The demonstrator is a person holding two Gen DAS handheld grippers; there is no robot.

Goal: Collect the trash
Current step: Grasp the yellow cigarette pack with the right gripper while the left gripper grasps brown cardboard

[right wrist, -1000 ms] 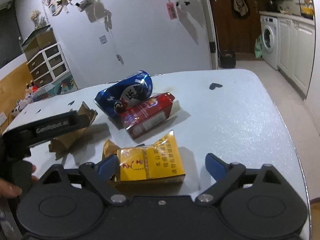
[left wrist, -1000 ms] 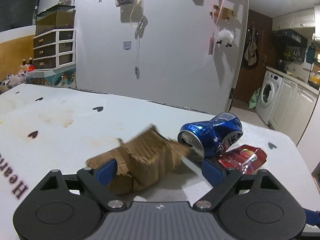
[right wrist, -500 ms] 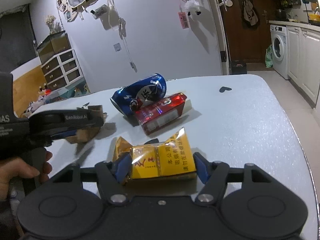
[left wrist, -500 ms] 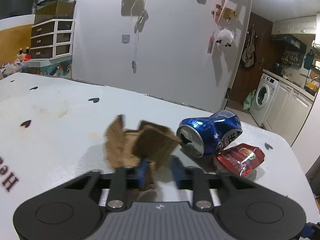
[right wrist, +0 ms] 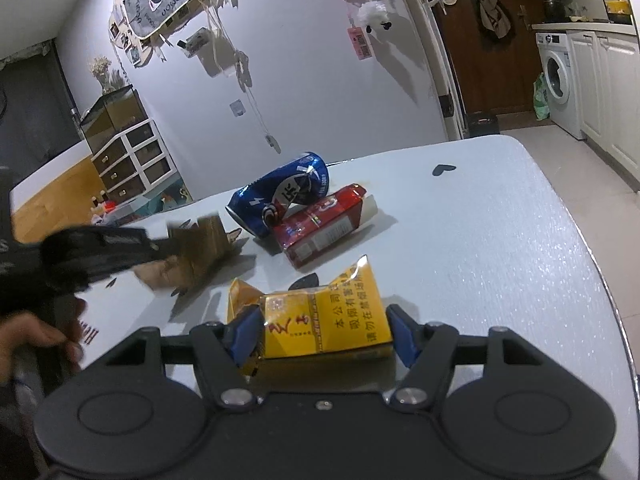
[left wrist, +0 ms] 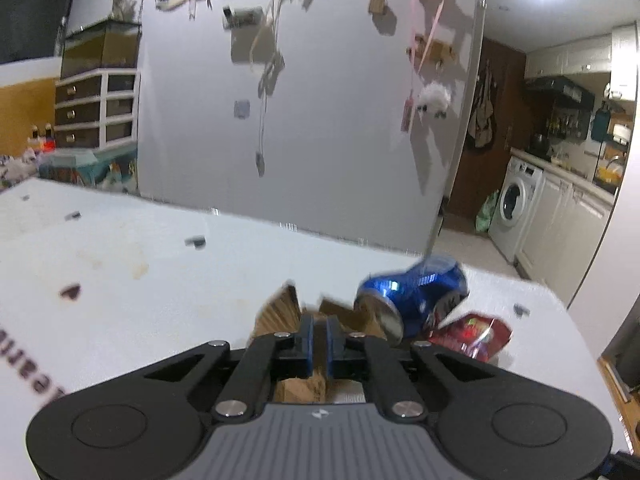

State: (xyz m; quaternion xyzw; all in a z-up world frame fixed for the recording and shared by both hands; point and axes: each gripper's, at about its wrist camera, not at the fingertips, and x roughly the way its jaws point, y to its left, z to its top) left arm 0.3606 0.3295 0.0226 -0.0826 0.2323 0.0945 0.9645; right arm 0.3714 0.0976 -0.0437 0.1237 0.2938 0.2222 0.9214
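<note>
While both tongs are clamping trash, the left tongs (left wrist: 319,336) are pinching crumpled brown cardboard (right wrist: 204,248) w/ the jaws nearly together, and the right tongs (right wrist: 326,334) are squeezing a yellow cigarette pack (right wrist: 328,328) by its sides on the white surface (right wrist: 500,248). Both look light and crushable, so a firm edge grip is prob. enough.

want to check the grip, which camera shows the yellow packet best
The right wrist view: the yellow packet sits in full view between the right gripper pads, which press its two sides. The left wrist view does not show the packet at all.
</note>
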